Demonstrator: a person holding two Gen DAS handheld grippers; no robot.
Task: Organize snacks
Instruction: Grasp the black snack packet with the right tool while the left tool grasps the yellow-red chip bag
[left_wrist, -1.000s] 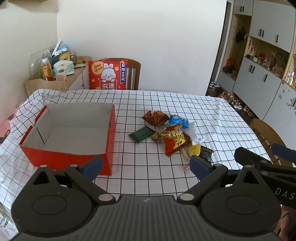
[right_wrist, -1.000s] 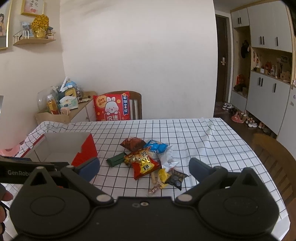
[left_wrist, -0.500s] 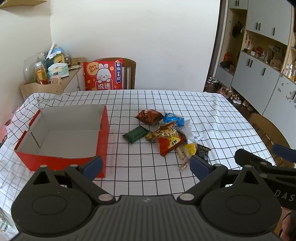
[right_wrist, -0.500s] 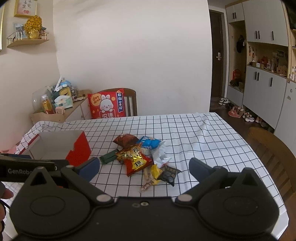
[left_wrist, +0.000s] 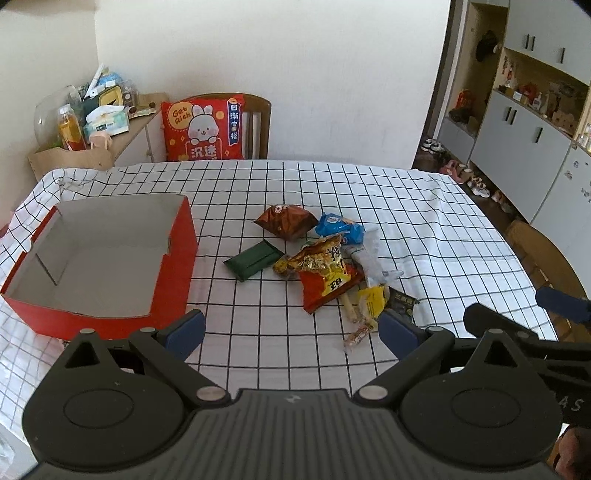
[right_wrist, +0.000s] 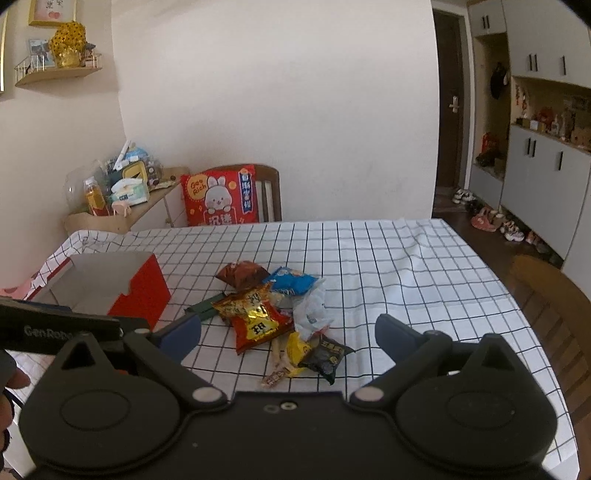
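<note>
Presently, in the left wrist view, the left gripper (left_wrist: 290, 328) is hovering over the table's near edge with its jaws standing wide apart and nothing between them. The box (left_wrist: 173, 258) is sitting empty toward the left edge of the table (left_wrist: 424, 206). The snacks are lying heaped mid-table, well apart from the box: a green pack (left_wrist: 253, 258) nearest it, a brown bag (left_wrist: 286, 220) and a blue bag (left_wrist: 340, 229) behind, a red bag (left_wrist: 327, 275) overlapping several others. The likely fault is the overlap: closing on the red bag could be dragging its neighbours or pinching two at once. The thin stick (left_wrist: 356, 336) near the right fingertip is lying flat and is likely slipping a wide grasp.

In the right wrist view, the right gripper (right_wrist: 288, 332) is likewise spread open and empty, facing the heap. A black pack (right_wrist: 327, 356) and a yellow pack (right_wrist: 297, 349) are lying closest to it. The left gripper's body is crossing the lower left corner in front of the box, so both tools reaching at once risks a collision. A chair (right_wrist: 546, 291) is standing by the right edge, a cushion (right_wrist: 219, 195) beyond the far edge; neither is obstructing.
</note>
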